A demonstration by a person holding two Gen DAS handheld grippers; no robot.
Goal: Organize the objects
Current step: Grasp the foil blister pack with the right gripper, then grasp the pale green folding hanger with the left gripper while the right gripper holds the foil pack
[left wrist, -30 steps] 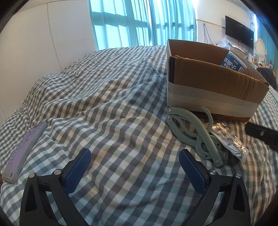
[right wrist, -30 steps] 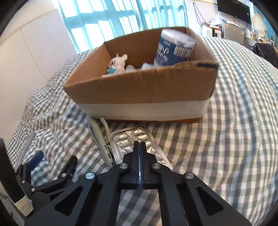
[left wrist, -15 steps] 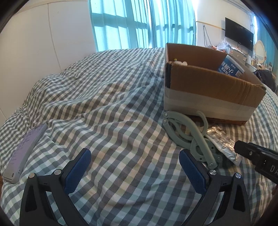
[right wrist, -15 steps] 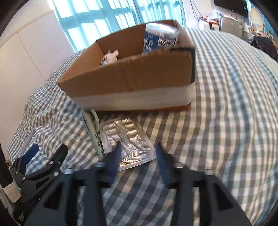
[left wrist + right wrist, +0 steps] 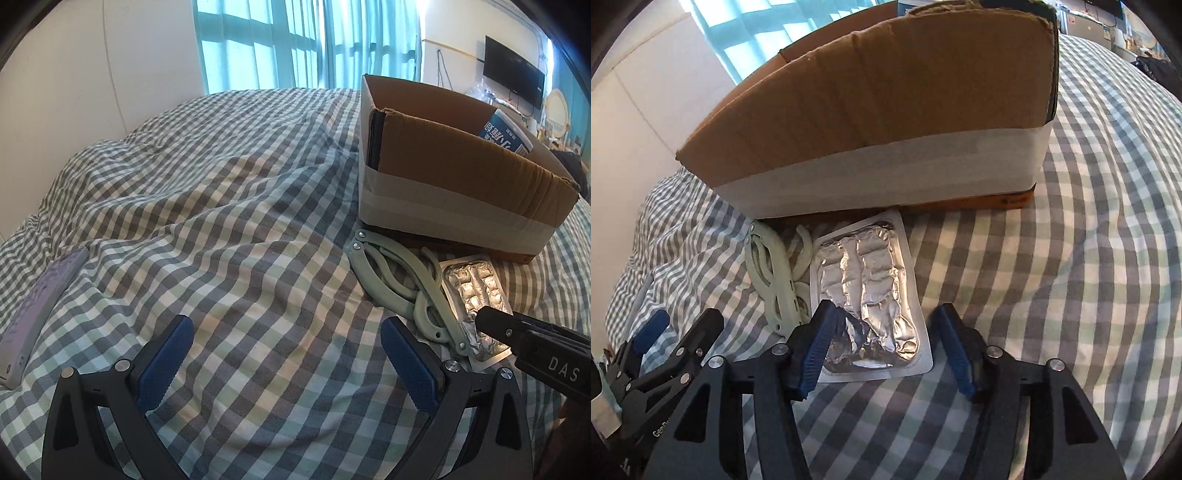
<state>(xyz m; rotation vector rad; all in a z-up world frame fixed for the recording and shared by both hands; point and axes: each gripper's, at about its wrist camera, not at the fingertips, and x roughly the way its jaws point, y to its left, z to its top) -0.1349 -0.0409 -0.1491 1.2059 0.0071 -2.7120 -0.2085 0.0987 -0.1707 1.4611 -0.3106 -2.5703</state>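
Silver foil catches the light on the blister pack (image 5: 866,295), which lies flat on the checked bedspread (image 5: 1052,295) with its near end between the blue pads of the right tongs (image 5: 884,349). Those tongs have just been spreading apart; they stand released, the left pad (image 5: 822,347) over the pack's near left edge and the right pad just clear of its near right corner, neither pressing on it. Just left of the pack, touching its long edge, lies a pale green folding hanger (image 5: 775,280). Directly beyond both, along the tongs' line, stands the cardboard box (image 5: 886,122) with a pale tape band round its base; the pack's far end reaches up to the foot of its wall.

The left tongs (image 5: 282,363) hang released too, pads wide apart over bare bedspread (image 5: 221,221) with nothing between them. To their right and a little ahead lie the hanger (image 5: 391,284) and the blister pack (image 5: 476,291), with a finger of the right tongs (image 5: 495,319) over the pack. Farther ahead on that side is the box (image 5: 454,173), a blue-and-white container (image 5: 506,133) showing above its rim. Off to the near left a pale remote-like bar (image 5: 40,306) lies on the bed. Beyond are teal curtains (image 5: 306,40).
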